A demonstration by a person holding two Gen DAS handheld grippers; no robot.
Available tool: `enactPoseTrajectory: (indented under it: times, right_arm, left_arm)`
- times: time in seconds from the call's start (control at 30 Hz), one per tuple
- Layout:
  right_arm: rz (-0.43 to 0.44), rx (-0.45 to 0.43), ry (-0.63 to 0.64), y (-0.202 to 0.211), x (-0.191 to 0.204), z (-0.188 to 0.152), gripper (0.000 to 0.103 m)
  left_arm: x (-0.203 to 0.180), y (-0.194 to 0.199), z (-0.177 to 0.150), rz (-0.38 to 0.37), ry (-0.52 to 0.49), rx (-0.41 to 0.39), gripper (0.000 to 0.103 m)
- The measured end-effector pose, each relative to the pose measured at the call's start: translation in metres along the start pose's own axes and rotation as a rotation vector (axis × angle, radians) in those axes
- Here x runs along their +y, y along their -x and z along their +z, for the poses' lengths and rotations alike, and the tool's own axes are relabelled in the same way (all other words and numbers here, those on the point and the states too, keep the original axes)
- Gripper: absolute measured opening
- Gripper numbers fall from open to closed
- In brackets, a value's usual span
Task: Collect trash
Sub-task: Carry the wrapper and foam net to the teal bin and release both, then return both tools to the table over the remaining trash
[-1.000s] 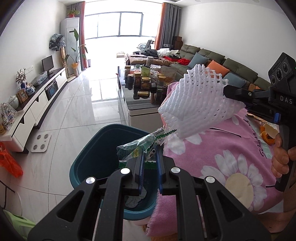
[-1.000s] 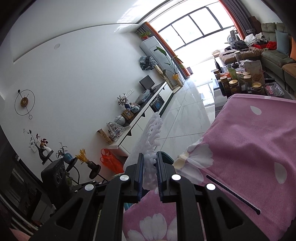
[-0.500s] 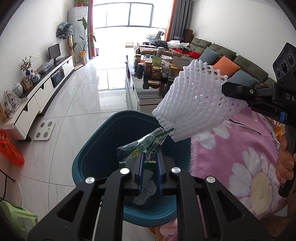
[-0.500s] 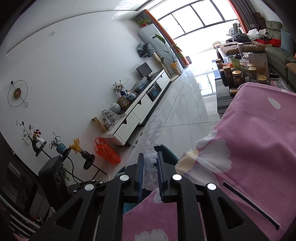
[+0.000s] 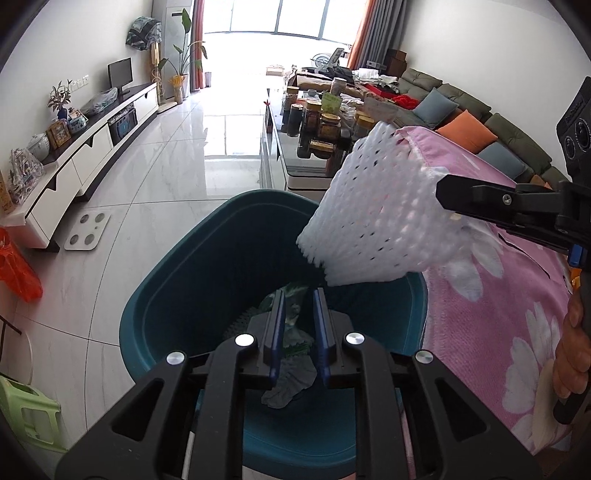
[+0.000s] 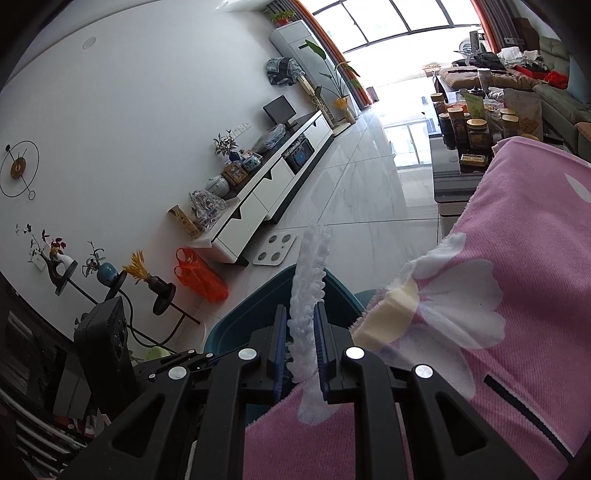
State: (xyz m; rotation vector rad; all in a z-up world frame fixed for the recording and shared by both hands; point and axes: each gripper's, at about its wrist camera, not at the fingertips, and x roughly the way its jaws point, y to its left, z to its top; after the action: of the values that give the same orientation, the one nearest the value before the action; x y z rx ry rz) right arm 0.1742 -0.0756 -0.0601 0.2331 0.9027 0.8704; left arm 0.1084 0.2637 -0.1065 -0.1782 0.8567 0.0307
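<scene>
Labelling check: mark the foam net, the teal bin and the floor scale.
foam net (image 5: 373, 221), left wrist view, middle of mesh.
teal bin (image 5: 207, 266), left wrist view, inner left wall.
floor scale (image 6: 274, 250), right wrist view, centre of top.

Bright daylight pours in through the big window (image 5: 280, 18), which looks washed out white. The shiny floor (image 5: 207, 155) below the window glares. Both pictures bend round near the edges, with dark corners. The white foam net (image 5: 376, 214) looks a bit blurry.

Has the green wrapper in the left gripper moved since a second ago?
Yes. The green wrapper has dropped from above the teal bin's rim to inside it; the left gripper has opened.
</scene>
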Motion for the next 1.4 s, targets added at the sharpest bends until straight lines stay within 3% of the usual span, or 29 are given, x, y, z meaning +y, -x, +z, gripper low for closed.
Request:
enactPoseTrajectory:
  times: [0.23, 0.63, 0.77, 0.97, 1.4]
  right_arm:
    - [0.003, 0.016, -0.004, -0.004, -0.002, 0.001, 0.019]
    - [0.009, -0.044, 0.018, 0.038, -0.003, -0.011, 0.027]
    - [-0.020, -0.095, 0.053, 0.073, -0.005, -0.021, 0.033]
    - [-0.101, -0.175, 0.066, 0.132, -0.021, -0.044, 0.038]
    - [-0.317, -0.300, -0.045, 0.240, -0.084, -0.101, 0.039]
  left_arm:
    - [0.002, -0.006, 0.004, 0.007, 0.030, -0.015, 0.017]
    - [-0.020, 0.047, 0.003, -0.043, -0.007, -0.151, 0.042]
    - [-0.049, 0.065, 0.002, -0.111, -0.063, -0.189, 0.050]
    - [-0.110, 0.078, -0.004, -0.239, -0.163, -0.198, 0.050]
    - [-0.241, 0.070, -0.024, -0.457, -0.353, -0.131, 0.050]
